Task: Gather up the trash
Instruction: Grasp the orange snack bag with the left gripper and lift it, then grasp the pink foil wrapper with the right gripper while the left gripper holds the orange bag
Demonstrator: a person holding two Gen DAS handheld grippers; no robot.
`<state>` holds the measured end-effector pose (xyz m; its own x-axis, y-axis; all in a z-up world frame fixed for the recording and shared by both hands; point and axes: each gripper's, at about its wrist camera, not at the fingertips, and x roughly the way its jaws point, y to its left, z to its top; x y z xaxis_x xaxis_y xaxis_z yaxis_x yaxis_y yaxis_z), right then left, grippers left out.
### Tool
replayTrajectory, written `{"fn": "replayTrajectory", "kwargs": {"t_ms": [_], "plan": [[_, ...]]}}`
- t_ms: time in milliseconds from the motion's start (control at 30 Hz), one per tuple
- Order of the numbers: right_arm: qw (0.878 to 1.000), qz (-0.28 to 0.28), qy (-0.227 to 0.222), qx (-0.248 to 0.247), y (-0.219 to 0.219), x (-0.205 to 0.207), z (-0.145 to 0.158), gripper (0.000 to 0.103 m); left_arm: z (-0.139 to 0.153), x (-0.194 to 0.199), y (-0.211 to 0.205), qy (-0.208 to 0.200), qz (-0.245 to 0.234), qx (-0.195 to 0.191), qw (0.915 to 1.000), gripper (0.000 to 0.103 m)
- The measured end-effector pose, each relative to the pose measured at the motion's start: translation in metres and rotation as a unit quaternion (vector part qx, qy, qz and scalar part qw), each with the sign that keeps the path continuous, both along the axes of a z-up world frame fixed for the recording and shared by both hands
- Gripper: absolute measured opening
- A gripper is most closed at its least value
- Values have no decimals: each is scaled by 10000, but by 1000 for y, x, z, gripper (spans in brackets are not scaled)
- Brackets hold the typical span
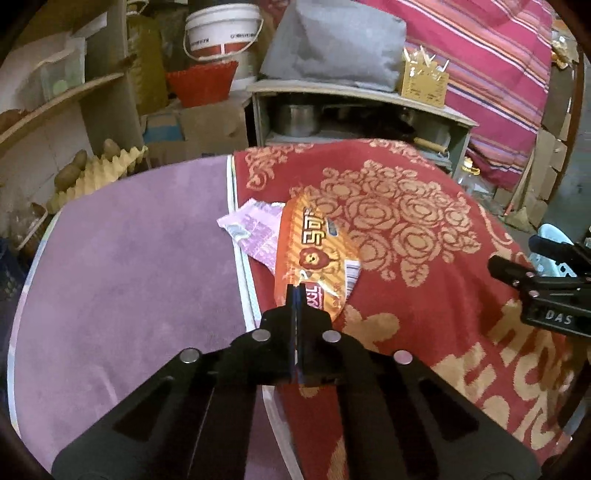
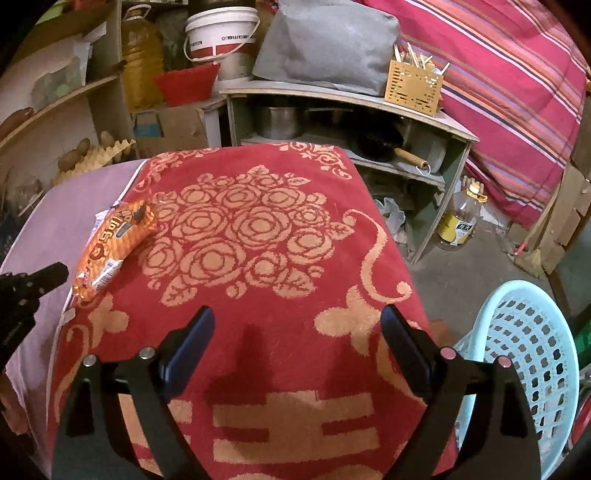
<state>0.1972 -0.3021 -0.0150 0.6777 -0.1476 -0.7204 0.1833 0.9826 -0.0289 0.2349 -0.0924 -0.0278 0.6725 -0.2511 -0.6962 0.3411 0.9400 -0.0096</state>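
Red cloth (image 2: 332,258) showing a gold rose pattern w/ scrollwork. Wrapper (image 1: 317,254) glowing orange & yellow-striped, w/ a cartoon lion face & a white barcode patch. Paper (image 1: 251,229) beside it looking pale purple. Mat (image 1: 129,266) reading plain mauve w/ white edging. Basket (image 2: 524,354) showing light blue, full of holes. Blanket (image 2: 498,81) running pink-red w/ thin stripes.

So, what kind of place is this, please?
Probably a cramped home storeroom or kitchen corner: a low shelf holding metal pots, a large oil jug, and a paint bucket stacked behind the red floral cloth.
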Motion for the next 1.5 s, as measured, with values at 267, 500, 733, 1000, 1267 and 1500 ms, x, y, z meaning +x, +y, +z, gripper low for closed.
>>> {"fn": "replayTrajectory", "kwargs": {"t_ms": [267,500,733,1000,1267,1500], "plan": [[10000,76,37,-27,5,-4,-2,89,-7,6,9,211,151,-125,9996,56],[10000,20,31,58,-2,-1,-3,89,-15,21,4,345,276,-346,9984,69],[9999,-27,29,121,-9,2,-3,89,-31,28,-11,520,67,-94,9986,31],[9999,41,35,92,-5,2,-3,89,-18,13,-16,319,-69,-52,9995,10],[10000,75,18,-14,-1,-1,0,89,9,-4,-3,95,-165,-273,9994,7],[9999,88,-32,-45,5,-5,3,89,28,-21,29,-127,-80,-397,9991,7]]}}
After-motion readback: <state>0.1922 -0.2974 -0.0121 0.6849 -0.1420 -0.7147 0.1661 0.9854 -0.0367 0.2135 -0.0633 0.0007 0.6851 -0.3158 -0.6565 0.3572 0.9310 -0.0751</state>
